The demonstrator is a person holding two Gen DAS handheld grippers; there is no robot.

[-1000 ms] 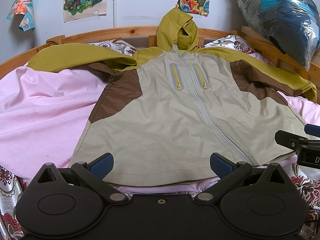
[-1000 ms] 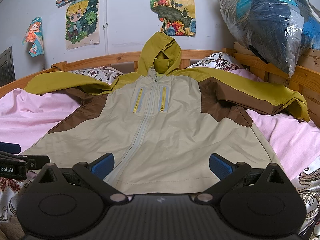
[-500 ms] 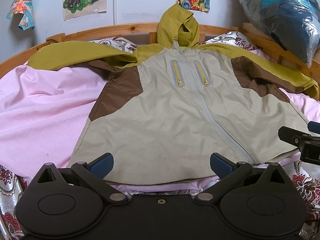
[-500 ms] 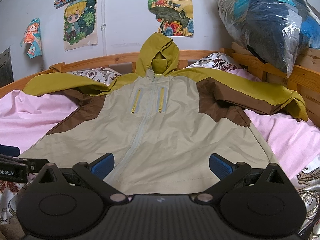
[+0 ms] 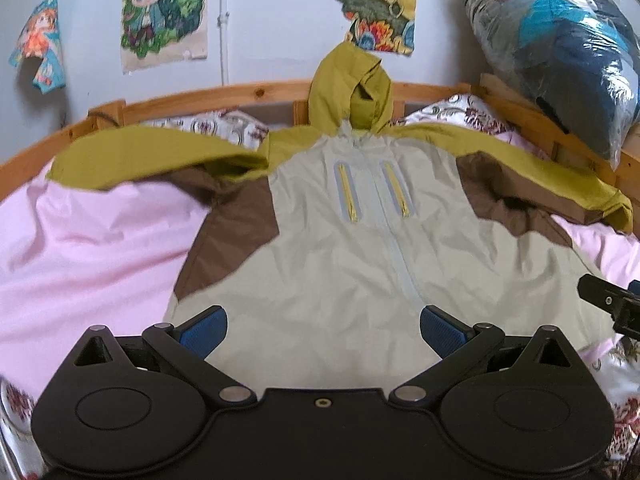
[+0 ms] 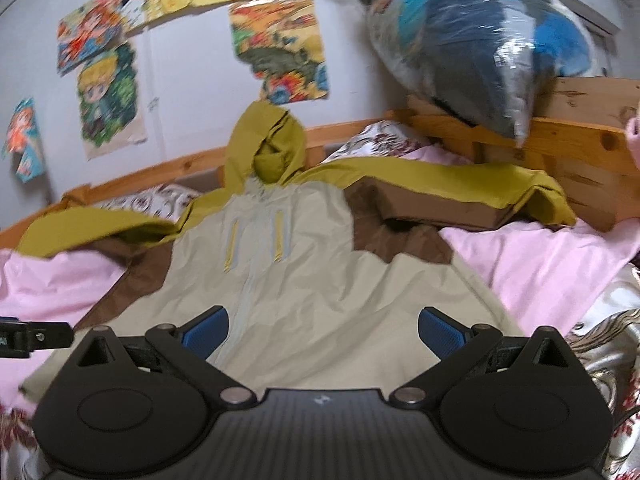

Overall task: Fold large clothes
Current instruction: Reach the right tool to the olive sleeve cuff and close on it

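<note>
A hooded jacket (image 5: 340,264) (image 6: 328,280) lies spread face up on the bed, beige body, brown side panels, olive sleeves and hood, zip closed. Its hood (image 5: 352,92) leans on the headboard. Both sleeves stretch sideways; the right sleeve cuff (image 6: 548,200) rests near the wooden side rail. My left gripper (image 5: 323,330) hovers open over the hem, nothing between its blue pads. Just as open and empty, my right gripper (image 6: 322,330) hangs over the jacket's lower right part. Each gripper's tip shows at the edge of the other view.
A pink sheet (image 5: 88,248) covers the bed inside a wooden frame (image 6: 560,140). Patterned pillows (image 5: 460,114) lie at the head. A plastic bag of clothes (image 6: 472,44) sits on the right rail. Posters hang on the wall behind.
Both grippers moved forward over the jacket's hem. The right gripper also swung to the right, bringing the right rail and bag closer. Both stay open.
</note>
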